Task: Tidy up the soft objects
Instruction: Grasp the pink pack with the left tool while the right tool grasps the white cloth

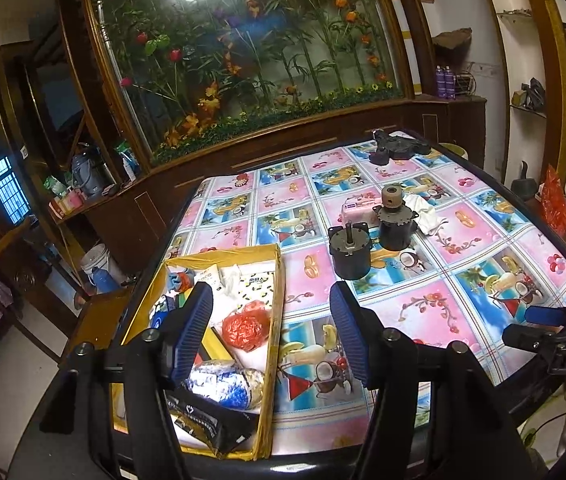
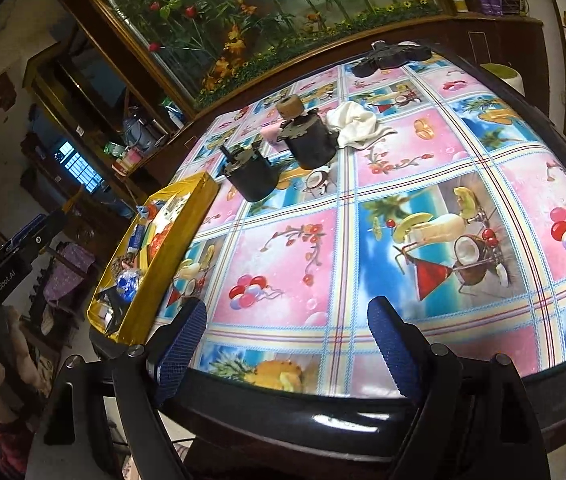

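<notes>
Soft things fill the yellow cardboard box (image 1: 273,300) that sits on the left part of the worktop (image 1: 463,280), which is covered with a glossy cloth of pink and blue fruit-and-flower squares. Inside the box lie a crumpled red plastic bag (image 1: 245,330), a blue-and-white patterned soft pack (image 1: 225,384) nearer the front, a black foil pouch (image 1: 211,424) at the near end, and a white packet with small dark specks (image 1: 257,292) towards the far end.

Two more soft items lie outside the box, far across the worktop: a crumpled white cloth (image 2: 357,124) and, to its left, a pale pink wrapped pack (image 1: 359,210), partly hidden behind hardware. In front of them stand two dark cylindrical metal motors, one with a thin bare shaft (image 1: 350,254) to the left and one topped by a tan pulley (image 1: 395,224) just right of it. A black flat metal part (image 1: 397,146) rests at the far edge.

The left gripper (image 1: 271,340) hovers over the right wall of the box, its blue ribbed fingers (image 1: 193,332) apart with nothing gripped; one finger is above the box contents, the other above the cloth-covered worktop. The right gripper (image 2: 287,356) is at the near edge of the worktop, right of the box, its fingers (image 2: 393,348) spread wide and empty.
</notes>
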A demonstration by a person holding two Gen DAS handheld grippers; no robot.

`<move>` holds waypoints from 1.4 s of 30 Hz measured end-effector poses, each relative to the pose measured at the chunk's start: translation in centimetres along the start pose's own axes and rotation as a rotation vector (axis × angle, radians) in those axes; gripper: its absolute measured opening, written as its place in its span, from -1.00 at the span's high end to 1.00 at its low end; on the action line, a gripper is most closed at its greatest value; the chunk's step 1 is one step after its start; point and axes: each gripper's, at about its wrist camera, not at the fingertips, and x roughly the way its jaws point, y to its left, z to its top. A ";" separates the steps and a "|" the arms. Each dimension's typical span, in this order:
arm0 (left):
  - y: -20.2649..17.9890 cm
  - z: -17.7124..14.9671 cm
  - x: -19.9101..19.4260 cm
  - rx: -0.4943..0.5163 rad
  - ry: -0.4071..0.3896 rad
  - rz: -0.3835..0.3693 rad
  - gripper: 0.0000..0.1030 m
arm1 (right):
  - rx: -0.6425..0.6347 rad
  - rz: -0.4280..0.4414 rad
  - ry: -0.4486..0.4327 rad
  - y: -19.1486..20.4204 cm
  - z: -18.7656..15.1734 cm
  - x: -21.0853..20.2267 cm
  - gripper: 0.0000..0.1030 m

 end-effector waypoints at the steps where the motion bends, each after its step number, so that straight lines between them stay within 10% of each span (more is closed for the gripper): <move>1: -0.1 0.3 0.5 0.005 0.008 -0.004 -0.16 | 0.007 -0.002 0.003 -0.3 0.4 0.3 -0.62; 16: 0.1 10.0 17.6 -0.154 0.399 -0.439 -0.15 | 0.103 -0.115 -0.003 -7.1 13.8 6.1 -0.65; 26: -3.8 10.1 31.5 -0.365 0.729 -0.599 -0.15 | 0.291 -0.020 0.113 -10.8 22.0 17.3 -0.65; 42: -7.7 10.3 36.4 -0.436 0.814 -0.720 -0.26 | 0.112 -0.044 0.119 -9.5 22.8 21.7 -0.64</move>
